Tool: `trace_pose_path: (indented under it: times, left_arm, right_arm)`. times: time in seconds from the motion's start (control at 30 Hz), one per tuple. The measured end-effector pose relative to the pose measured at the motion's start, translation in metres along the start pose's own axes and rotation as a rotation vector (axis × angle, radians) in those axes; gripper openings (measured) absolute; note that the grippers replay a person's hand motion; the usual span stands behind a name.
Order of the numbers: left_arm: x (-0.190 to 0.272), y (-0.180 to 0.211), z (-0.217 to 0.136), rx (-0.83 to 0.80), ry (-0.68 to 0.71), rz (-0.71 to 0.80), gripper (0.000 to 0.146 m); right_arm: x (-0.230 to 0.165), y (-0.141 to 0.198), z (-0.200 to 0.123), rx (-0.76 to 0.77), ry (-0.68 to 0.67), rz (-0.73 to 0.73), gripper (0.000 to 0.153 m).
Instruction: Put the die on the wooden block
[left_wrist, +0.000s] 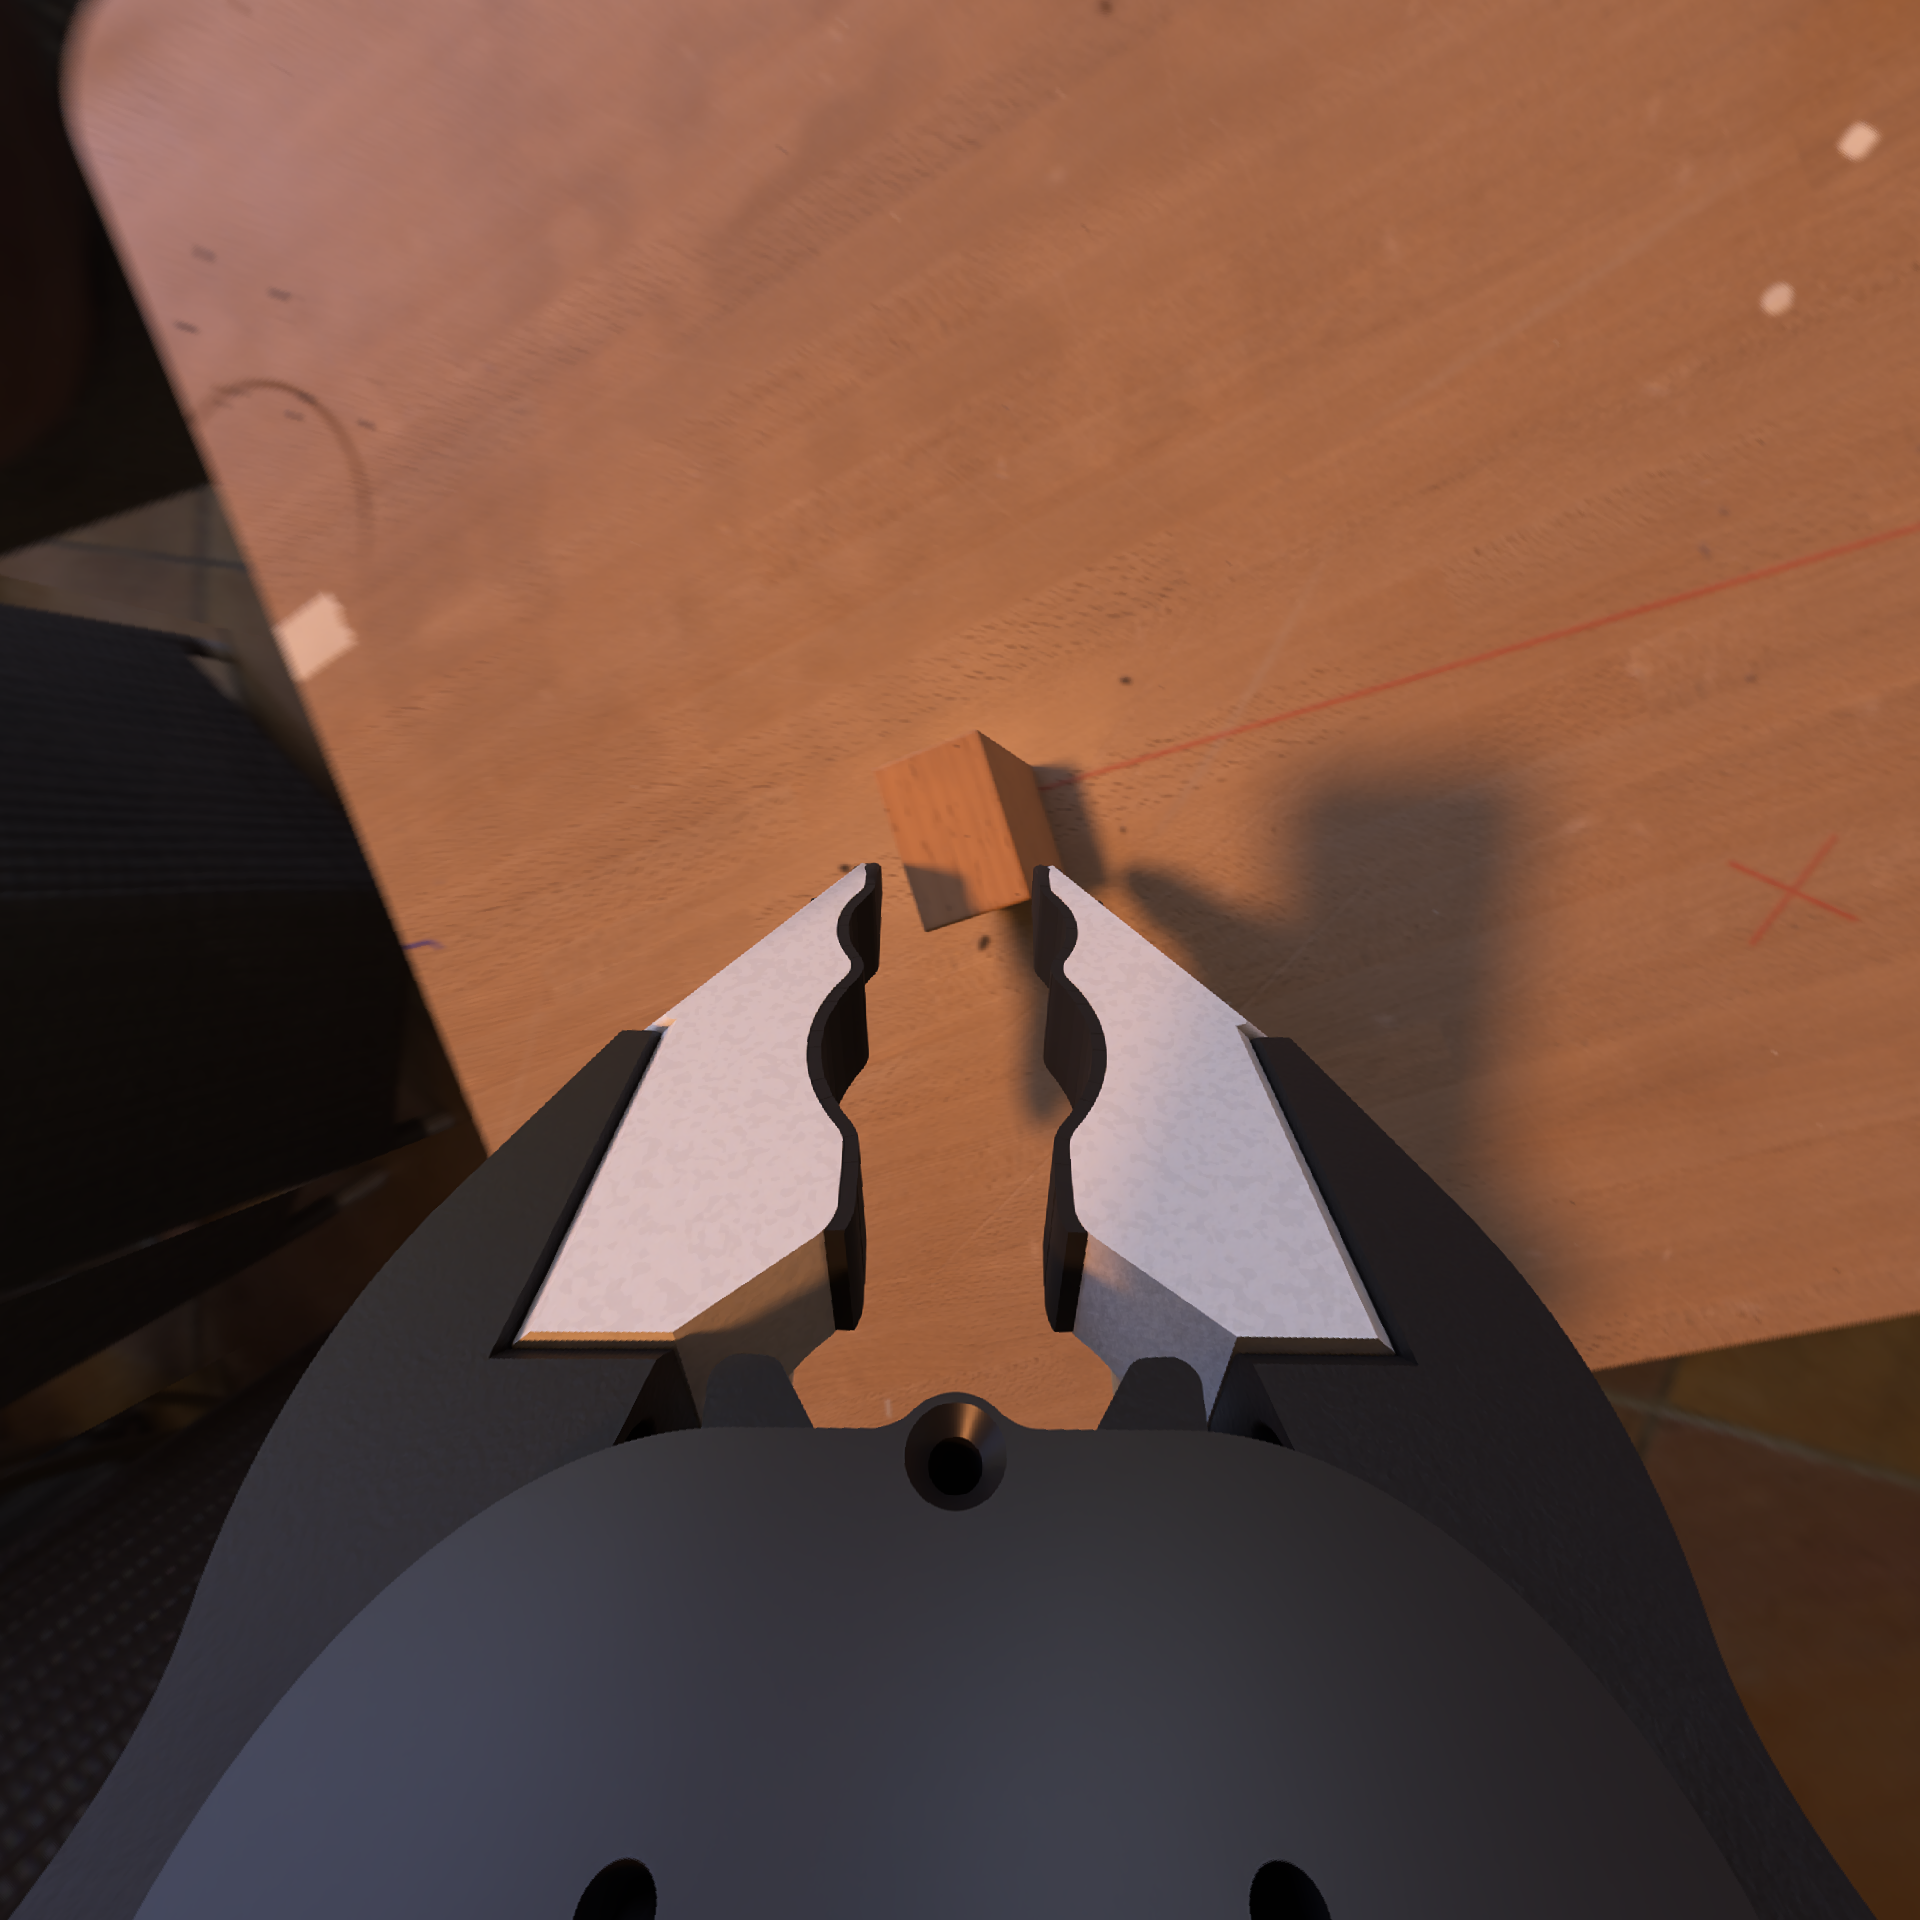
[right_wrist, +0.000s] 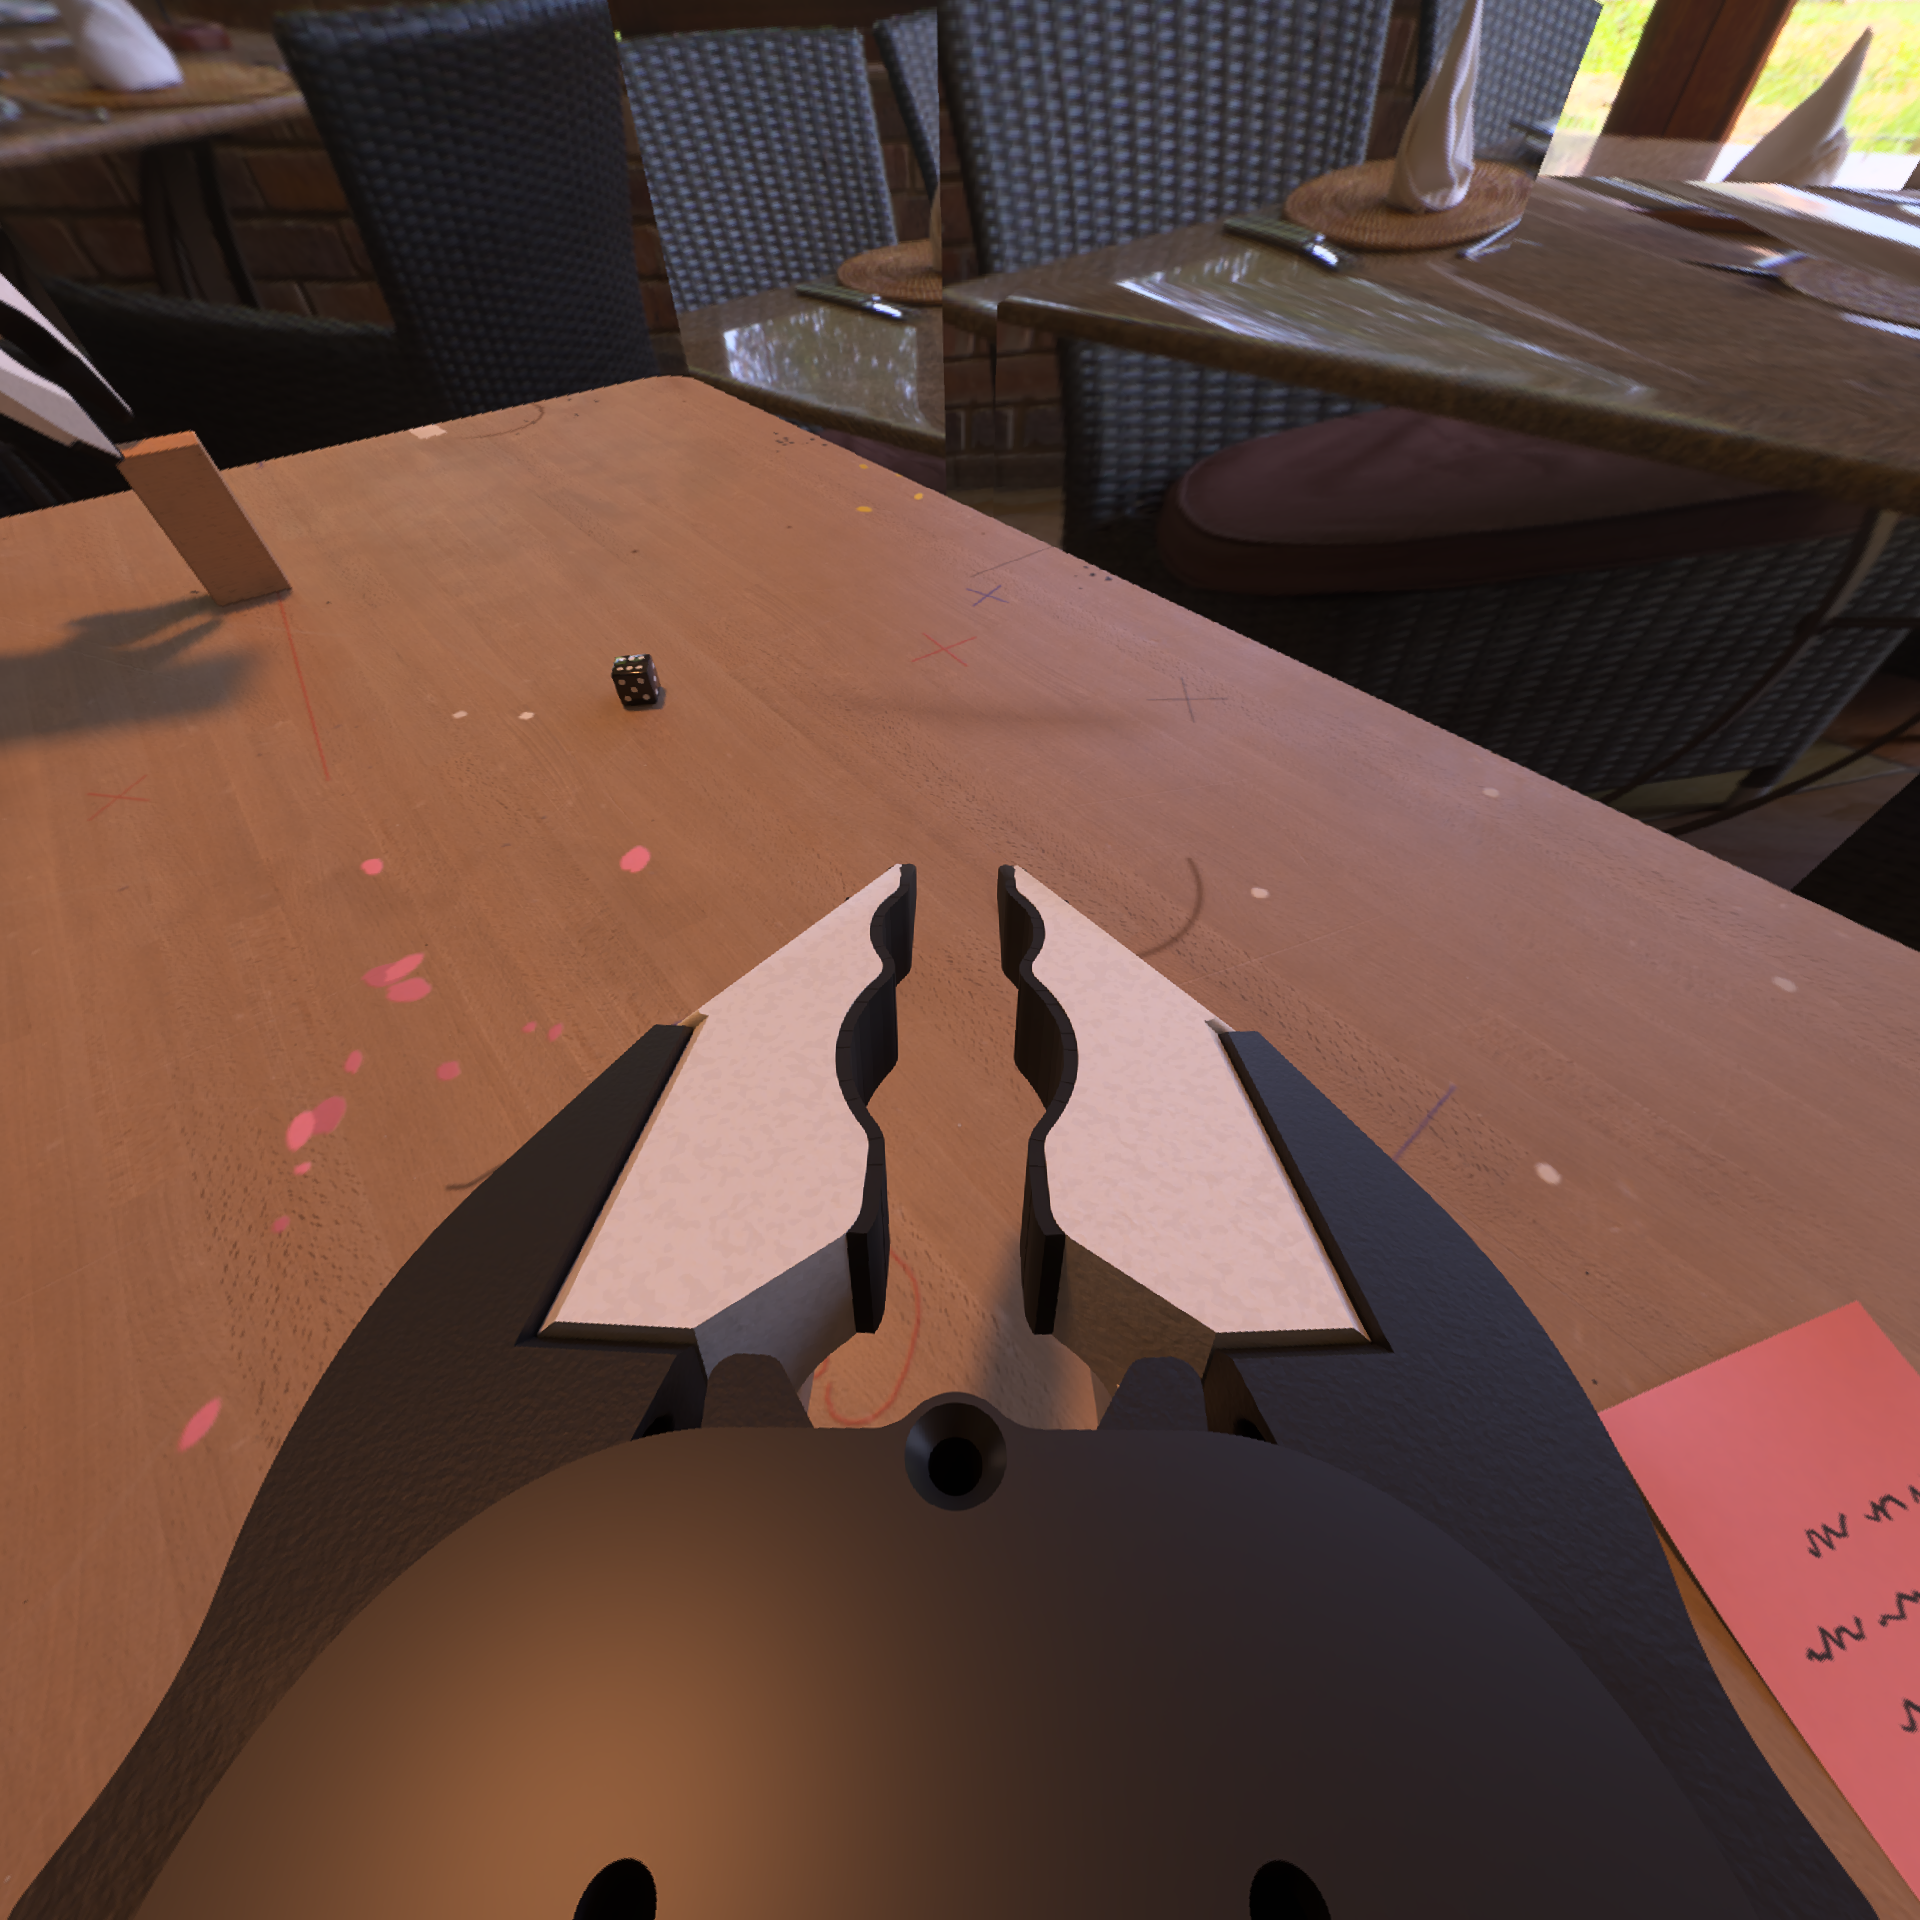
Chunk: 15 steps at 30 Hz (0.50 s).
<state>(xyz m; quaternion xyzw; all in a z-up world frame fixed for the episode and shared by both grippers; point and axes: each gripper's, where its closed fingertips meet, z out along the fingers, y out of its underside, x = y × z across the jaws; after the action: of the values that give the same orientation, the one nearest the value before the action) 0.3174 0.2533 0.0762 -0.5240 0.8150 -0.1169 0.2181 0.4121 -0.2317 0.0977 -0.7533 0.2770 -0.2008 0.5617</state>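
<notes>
A small black die (right_wrist: 636, 682) with white pips lies on the wooden table (right_wrist: 1039, 790), far ahead and to the left of my right gripper (right_wrist: 956, 883). That gripper is open, empty and hovers over the table. The wooden block (left_wrist: 961, 831) stands on the table right beyond my left gripper (left_wrist: 958, 883), which is open with its tips level with the block's sides from above. In the right wrist view the block (right_wrist: 203, 520) stands at the far left, with the left gripper's fingertips (right_wrist: 62, 416) at its top edge. I cannot tell whether they touch it.
A pink sheet of paper (right_wrist: 1787, 1579) with scribbles lies at the table's near right. Pink spots (right_wrist: 395, 977) and drawn crosses mark the tabletop. Dark wicker chairs (right_wrist: 488, 197) and other set tables (right_wrist: 1455, 312) stand beyond the far edge. The table edge (left_wrist: 312, 727) runs close on the left.
</notes>
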Motion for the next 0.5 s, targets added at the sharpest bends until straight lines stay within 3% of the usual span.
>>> trace_pose_path:
  times: [0.13, 0.3, 0.5]
  left_arm:
    - [0.004, -0.032, -0.030, 0.152, -0.098, 0.021, 0.029]
    - [0.094, -0.103, -0.053, 0.410, 0.099, 0.136, 0.032]
    - [0.183, -0.152, 0.014, 0.395, 0.356, 0.124, 0.041]
  right_arm:
    - [-0.001, 0.002, 0.001, -0.002, -0.007, -0.004, 0.015]
    - [-0.003, 0.001, 0.002, -0.003, -0.008, -0.002, 0.016]
    - [-0.003, 0.002, -0.002, 0.002, -0.014, 0.022, 0.016]
